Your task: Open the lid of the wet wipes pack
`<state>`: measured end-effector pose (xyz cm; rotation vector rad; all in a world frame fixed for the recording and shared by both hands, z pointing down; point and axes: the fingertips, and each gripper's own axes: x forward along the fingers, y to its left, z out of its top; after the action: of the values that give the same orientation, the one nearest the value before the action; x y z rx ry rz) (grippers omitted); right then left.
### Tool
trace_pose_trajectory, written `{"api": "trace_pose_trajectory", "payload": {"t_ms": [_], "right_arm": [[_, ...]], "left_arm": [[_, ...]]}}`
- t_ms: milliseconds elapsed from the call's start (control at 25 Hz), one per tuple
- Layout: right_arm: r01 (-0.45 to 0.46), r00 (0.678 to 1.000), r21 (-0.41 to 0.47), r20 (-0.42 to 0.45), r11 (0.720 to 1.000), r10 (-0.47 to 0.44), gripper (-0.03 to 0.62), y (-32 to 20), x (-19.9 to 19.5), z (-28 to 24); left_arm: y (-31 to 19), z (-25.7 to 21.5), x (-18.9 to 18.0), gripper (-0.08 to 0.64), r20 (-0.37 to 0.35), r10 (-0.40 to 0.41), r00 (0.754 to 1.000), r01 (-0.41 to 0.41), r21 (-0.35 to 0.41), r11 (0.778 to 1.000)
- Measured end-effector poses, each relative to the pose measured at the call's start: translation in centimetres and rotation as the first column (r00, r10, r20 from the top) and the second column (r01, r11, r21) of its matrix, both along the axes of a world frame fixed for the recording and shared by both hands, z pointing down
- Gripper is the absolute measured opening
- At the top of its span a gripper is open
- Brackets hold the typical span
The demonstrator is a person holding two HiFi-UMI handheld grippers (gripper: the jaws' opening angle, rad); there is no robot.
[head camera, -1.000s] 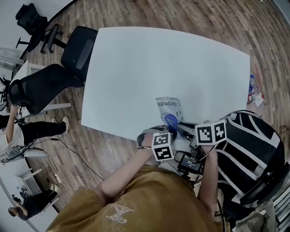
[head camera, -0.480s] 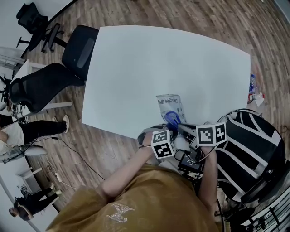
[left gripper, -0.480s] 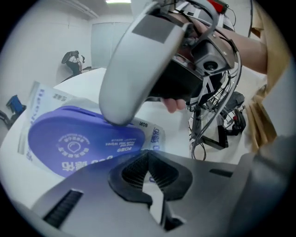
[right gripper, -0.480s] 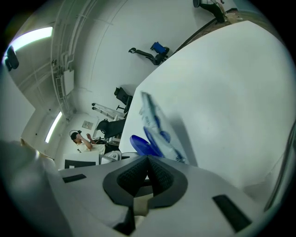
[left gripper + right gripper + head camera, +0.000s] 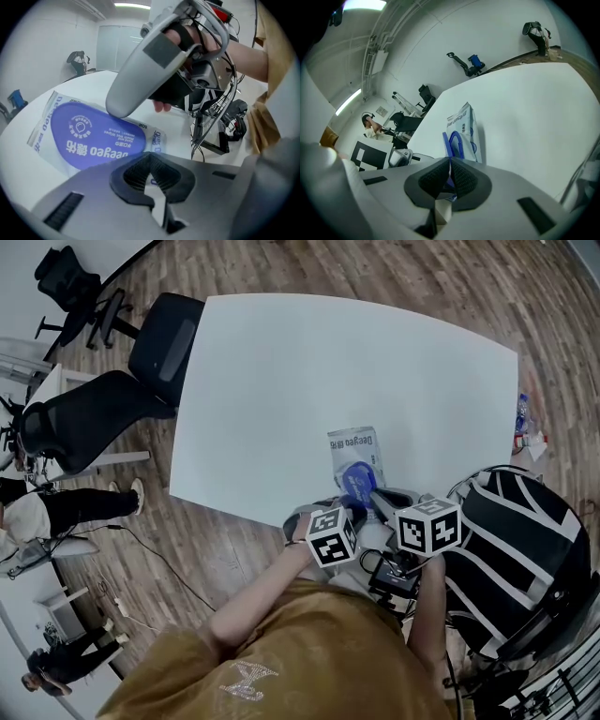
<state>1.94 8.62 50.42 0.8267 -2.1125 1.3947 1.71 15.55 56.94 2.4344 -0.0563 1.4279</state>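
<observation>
Head view, from the left: two black office chairs point(image 5: 89, 423) stand off the left edge of the white table point(image 5: 281, 371), on a wooden floor point(image 5: 197, 559). The wet wipes pack point(image 5: 351, 446) lies flat on the table, close to the near edge and right of that edge's middle. Its long axis runs from the near edge toward the far edge, with the far end leaning slightly left. The printed end points to the far edge. The round blue lid point(image 5: 357, 476) sits on the half nearest the person. Both grippers meet at this near end, their marker cubes side by side just off the table's edge.

Left gripper view shows the left gripper point(image 5: 151, 161) clenched, with its pads together on the pack's near end seam. White printed film shows in the slot behind the pads. From here the lid is a broad blue oval lying across the pack.

Right gripper view shows the right gripper point(image 5: 450, 163) clamped too, pads together on the lid's blue rim. A sliver of blue sits between the pads. From this low angle the pack stretches away over the table toward the far edge. Whether the lid has lifted off the pack I cannot tell.

Farthest right in the head view, a black thing with white stripes point(image 5: 516, 549) sits beside the person's right arm.
</observation>
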Motion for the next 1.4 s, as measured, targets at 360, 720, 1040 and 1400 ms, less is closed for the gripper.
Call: {"api": "trace_pose_trajectory", "payload": {"t_ms": [360, 720, 1040, 1400], "right_arm": [[-0.005, 1.000, 0.020, -0.008, 1.000, 0.005, 0.008, -0.5, 0.0, 0.1], [-0.015, 0.978, 0.096, -0.206, 0.995, 0.035, 0.008, -0.8, 2.2, 2.1], [0.224, 0.858, 0.207, -0.506, 0.952, -0.092, 0.046, -2.0, 3.0, 4.7], [0.200, 0.879, 0.258, -0.474, 0.945, -0.056, 0.044, -3.5, 3.0, 4.1]], "left_arm": [[-0.4, -1.1, -0.1, 0.003, -0.099, -0.123, 0.987, 0.115, -0.080, 0.990], [-4.0, -1.9, -3.0, 0.003, -0.147, -0.322, 0.935, 0.308, -0.111, 0.945], [-4.2, -1.9, -3.5, 0.003, -0.125, -0.327, 0.937, 0.322, -0.058, 0.945], [-4.3, -1.5, -4.0, 0.003, -0.119, -0.374, 0.920, 0.368, -0.065, 0.927]]}}
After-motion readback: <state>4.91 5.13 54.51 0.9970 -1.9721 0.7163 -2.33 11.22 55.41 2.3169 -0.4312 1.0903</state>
